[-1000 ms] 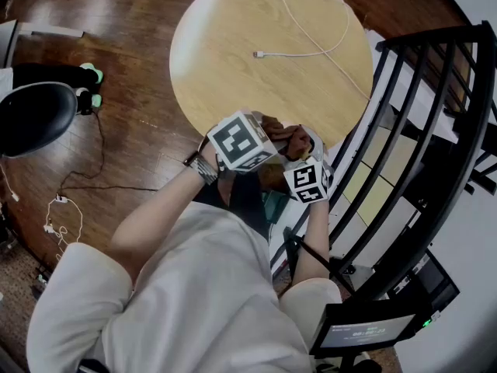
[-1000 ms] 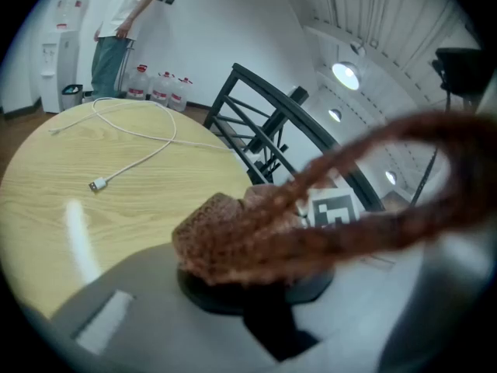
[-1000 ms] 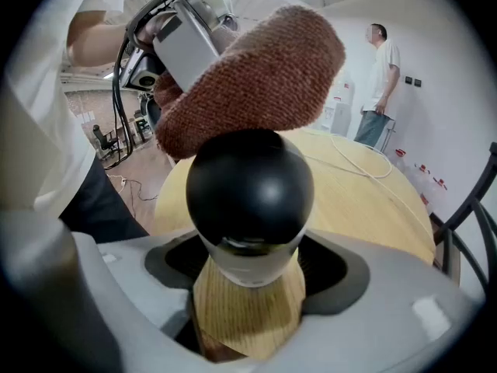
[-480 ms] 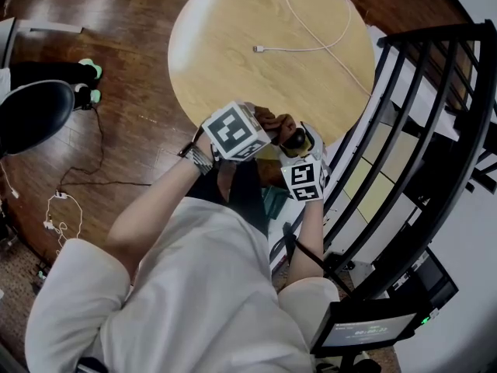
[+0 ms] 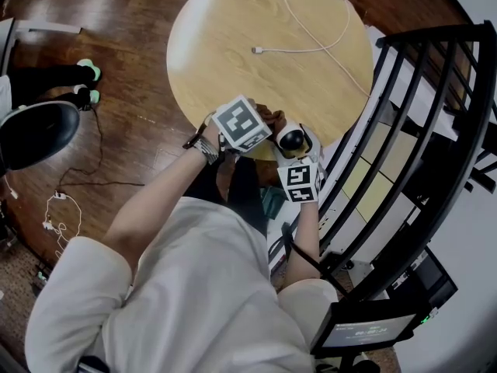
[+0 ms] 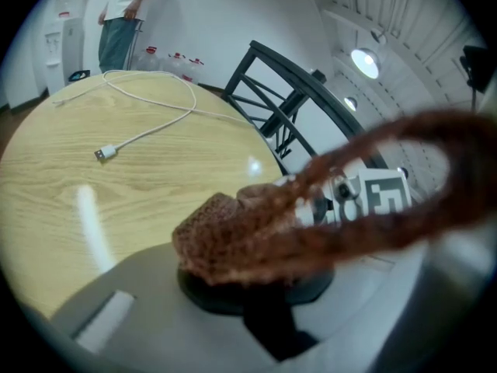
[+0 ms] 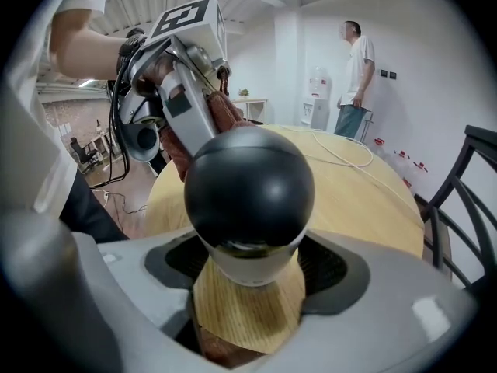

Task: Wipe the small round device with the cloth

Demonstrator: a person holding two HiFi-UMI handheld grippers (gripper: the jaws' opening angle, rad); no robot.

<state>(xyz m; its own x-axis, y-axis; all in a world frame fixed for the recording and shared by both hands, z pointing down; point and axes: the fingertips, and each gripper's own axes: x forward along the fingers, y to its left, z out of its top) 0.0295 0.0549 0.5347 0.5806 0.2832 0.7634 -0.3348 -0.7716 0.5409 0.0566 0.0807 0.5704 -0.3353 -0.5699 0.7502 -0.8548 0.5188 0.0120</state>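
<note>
The small round device (image 7: pixel 248 196), a black dome on a white base, sits between the jaws of my right gripper (image 7: pixel 248 282), which is shut on it. In the head view the device (image 5: pixel 293 139) shows just above the right gripper's marker cube (image 5: pixel 299 182), over the near edge of the round table (image 5: pixel 225 45). My left gripper (image 6: pixel 256 286) is shut on a brown cloth (image 6: pixel 241 235). That cloth (image 7: pixel 227 113) hangs just behind and left of the device, touching or nearly touching its far side. The left gripper (image 5: pixel 256 130) is beside the device on its left.
A white charging cable (image 5: pixel 311 37) lies across the far half of the wooden table. A black metal railing (image 5: pixel 423 130) runs along the right. A black chair (image 5: pixel 35 127) stands on the floor at left. A person (image 7: pixel 356 76) stands far off by the wall.
The cloth that covered the device a second ago has slid off to the left with the left gripper, so the black dome now shows. Both grippers drifted slightly.
</note>
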